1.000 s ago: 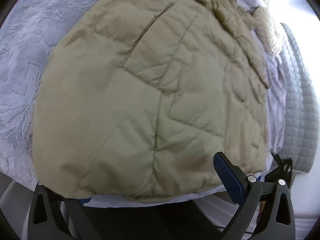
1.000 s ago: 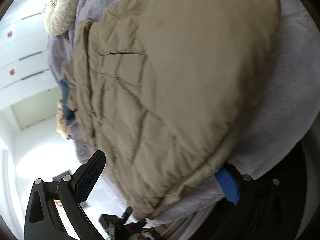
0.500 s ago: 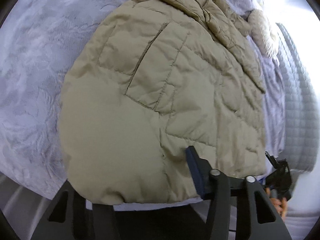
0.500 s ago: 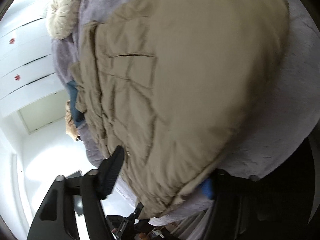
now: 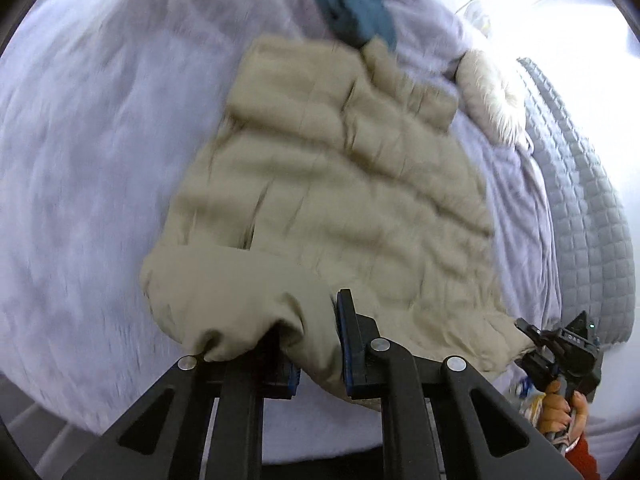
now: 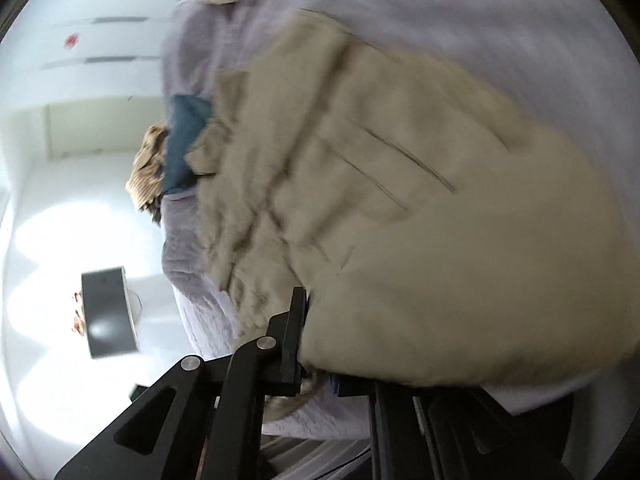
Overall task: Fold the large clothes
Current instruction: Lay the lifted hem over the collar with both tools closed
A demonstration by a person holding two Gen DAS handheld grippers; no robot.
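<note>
A beige quilted puffer jacket (image 5: 336,196) lies on a lilac plush blanket (image 5: 88,168) on the bed. My left gripper (image 5: 316,344) is shut on the jacket's near hem, which bunches between the blue-padded fingers and is raised off the blanket. In the right wrist view my right gripper (image 6: 316,360) is shut on the hem of the same jacket (image 6: 400,200) at its other bottom corner. The right gripper also shows in the left wrist view (image 5: 560,348), at the jacket's right corner. Both views are motion-blurred.
A dark teal garment (image 5: 352,12) lies past the jacket's collar. A cream furry cushion (image 5: 492,96) and a grey quilted cover (image 5: 592,208) sit to the right. In the right wrist view, white floor with a dark box (image 6: 108,312) lies beside the bed.
Both grippers closed on the jacket's bottom hem, from open a second ago. They lifted it, and the jacket's lower edge now bunches up as it moves toward the collar.
</note>
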